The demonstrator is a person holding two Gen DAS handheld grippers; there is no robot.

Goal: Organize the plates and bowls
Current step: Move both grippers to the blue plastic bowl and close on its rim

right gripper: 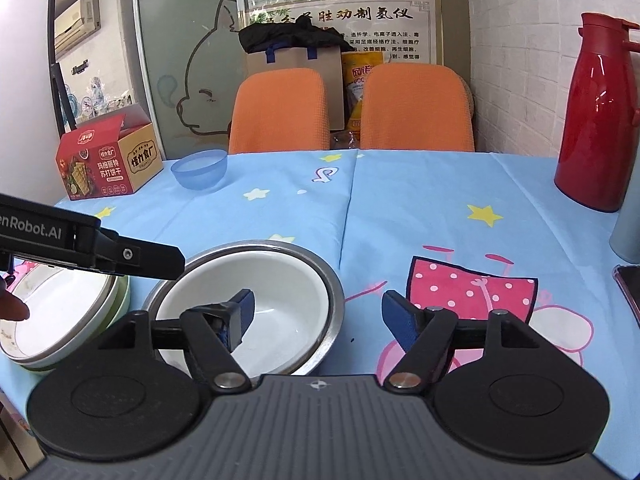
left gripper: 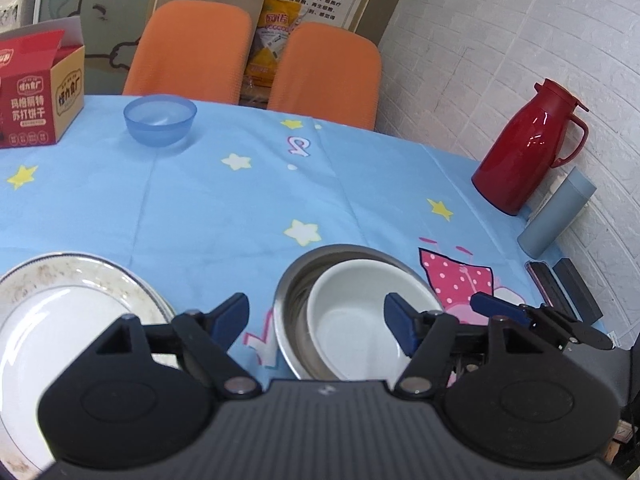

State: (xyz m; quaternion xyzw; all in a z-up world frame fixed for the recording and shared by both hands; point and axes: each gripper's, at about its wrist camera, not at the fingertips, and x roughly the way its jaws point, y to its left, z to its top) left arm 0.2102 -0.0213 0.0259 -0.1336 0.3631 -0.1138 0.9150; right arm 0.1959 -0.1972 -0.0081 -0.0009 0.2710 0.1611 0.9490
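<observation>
A white bowl (left gripper: 352, 316) sits inside a steel bowl (left gripper: 292, 292) at the table's near side; both also show in the right wrist view, white bowl (right gripper: 260, 280) in steel bowl (right gripper: 328, 280). A white plate with a worn patterned rim (left gripper: 60, 308) lies to the left; in the right wrist view it tops a stack of plates (right gripper: 56, 320). A blue plastic bowl (left gripper: 160, 120) stands far back, also in the right wrist view (right gripper: 200, 168). My left gripper (left gripper: 320, 320) is open above the nested bowls. My right gripper (right gripper: 316, 316) is open over the steel bowl's right rim.
A red thermos jug (left gripper: 528, 148) and a grey-blue tumbler (left gripper: 556, 212) stand at the right by the wall. A red cracker box (left gripper: 36, 92) is at the back left. Two orange chairs (left gripper: 256, 60) stand behind the table. A dark phone (left gripper: 560, 288) lies at the right edge.
</observation>
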